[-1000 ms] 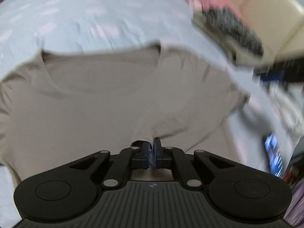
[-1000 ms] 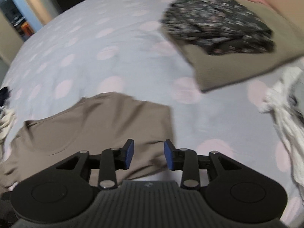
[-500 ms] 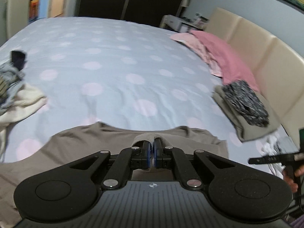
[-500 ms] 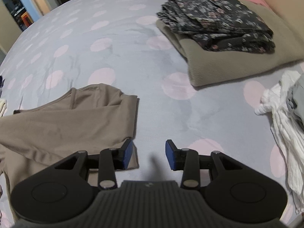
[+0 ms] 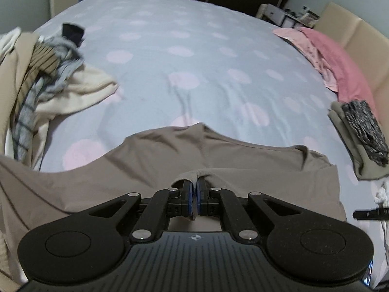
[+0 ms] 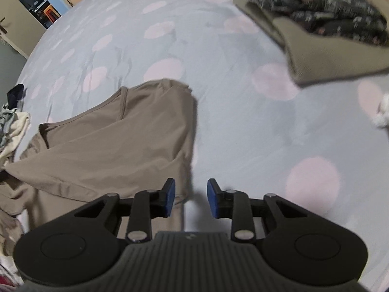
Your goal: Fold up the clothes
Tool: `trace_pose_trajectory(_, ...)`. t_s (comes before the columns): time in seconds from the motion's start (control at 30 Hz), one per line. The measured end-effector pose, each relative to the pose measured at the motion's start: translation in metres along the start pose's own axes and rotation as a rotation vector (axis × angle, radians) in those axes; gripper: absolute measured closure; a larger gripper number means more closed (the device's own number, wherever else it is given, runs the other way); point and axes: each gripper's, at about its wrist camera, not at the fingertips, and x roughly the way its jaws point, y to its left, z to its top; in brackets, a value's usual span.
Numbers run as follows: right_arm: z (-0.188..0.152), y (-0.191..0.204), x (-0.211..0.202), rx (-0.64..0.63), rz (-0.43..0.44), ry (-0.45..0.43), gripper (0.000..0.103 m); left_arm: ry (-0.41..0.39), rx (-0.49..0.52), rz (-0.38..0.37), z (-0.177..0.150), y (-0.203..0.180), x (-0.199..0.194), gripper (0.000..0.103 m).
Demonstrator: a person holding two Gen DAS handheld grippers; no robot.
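Your left gripper is still pinching the taupe T-shirt at lower centre, dragging it across the polka-dot bedspread — your right gripper, empty, has just been closing toward the shirt's edge.

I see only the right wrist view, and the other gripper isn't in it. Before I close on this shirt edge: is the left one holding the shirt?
Observer: Yes. The left gripper is shut on a pinched fold of the taupe shirt.
Operator: What lies beyond the folded stack?
Observer: Pink garments, lying along a beige padded headboard.
Operator: And the unfolded heap?
Observer: It has striped, checked and cream pieces.
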Motion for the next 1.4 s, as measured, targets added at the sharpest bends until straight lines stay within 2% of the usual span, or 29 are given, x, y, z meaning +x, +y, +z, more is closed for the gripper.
trace_pose_trajectory(0.27, -0.011, 0.025, 0.021, -0.141, -0.017, 0.079, 0.070, 0.012, -0.007, 0.006, -0.002, 0.005, 0.006, 0.101)
trace_pose_trajectory(0.37, -0.013, 0.032, 0.032, -0.189, -0.079, 0.076, 0.079, 0.021, -0.001, 0.017, -0.004, 0.007, 0.009, 0.101)
trace_pose_trajectory(0.4, -0.013, 0.034, 0.034, -0.202, -0.103, 0.072, 0.093, 0.022, 0.001, 0.021, -0.005, 0.008, 0.009, 0.101)
trace_pose_trajectory(0.5, -0.010, 0.029, 0.035, -0.173, -0.132, 0.088, 0.097, 0.039, 0.012, 0.034, -0.006, 0.012, 0.015, 0.100)
trace_pose_trajectory(0.7, -0.010, 0.024, 0.035, -0.171, -0.141, 0.112, 0.097, 0.079, -0.027, 0.106, -0.010, 0.029, 0.023, 0.089)
trace_pose_trajectory(0.77, -0.008, 0.025, 0.034, -0.178, -0.162, 0.132, 0.097, 0.069, -0.039, 0.105, -0.010, 0.033, 0.020, 0.085)
trace_pose_trajectory(0.87, -0.004, 0.019, 0.032, -0.150, -0.198, 0.162, 0.094, 0.061, -0.054, 0.086, -0.008, 0.035, 0.021, 0.073)
trace_pose_trajectory(0.97, 0.009, 0.009, 0.017, -0.089, -0.159, 0.098, 0.092, 0.056, -0.065, 0.072, -0.006, 0.032, 0.028, 0.064)
trace_pose_trajectory(1.0, 0.014, 0.006, 0.012, -0.066, -0.142, 0.067, 0.090, 0.055, -0.066, 0.073, -0.006, 0.030, 0.031, 0.064)
trace_pose_trajectory(1.1, 0.031, -0.003, 0.001, 0.019, -0.079, -0.031, 0.076, 0.061, -0.063, 0.067, -0.005, 0.026, 0.039, 0.064)
trace_pose_trajectory(1.2, 0.045, -0.008, 0.002, 0.088, -0.038, -0.103, 0.073, 0.071, -0.061, 0.064, -0.004, 0.022, 0.048, 0.064)
trace_pose_trajectory(1.23, 0.050, -0.009, 0.004, 0.110, -0.031, -0.122, 0.073, 0.075, -0.059, 0.064, -0.004, 0.021, 0.051, 0.065)
trace_pose_trajectory(1.4, 0.078, -0.010, 0.022, 0.179, -0.025, -0.149, 0.073, 0.107, 0.000, 0.086, -0.007, 0.011, 0.065, 0.085)
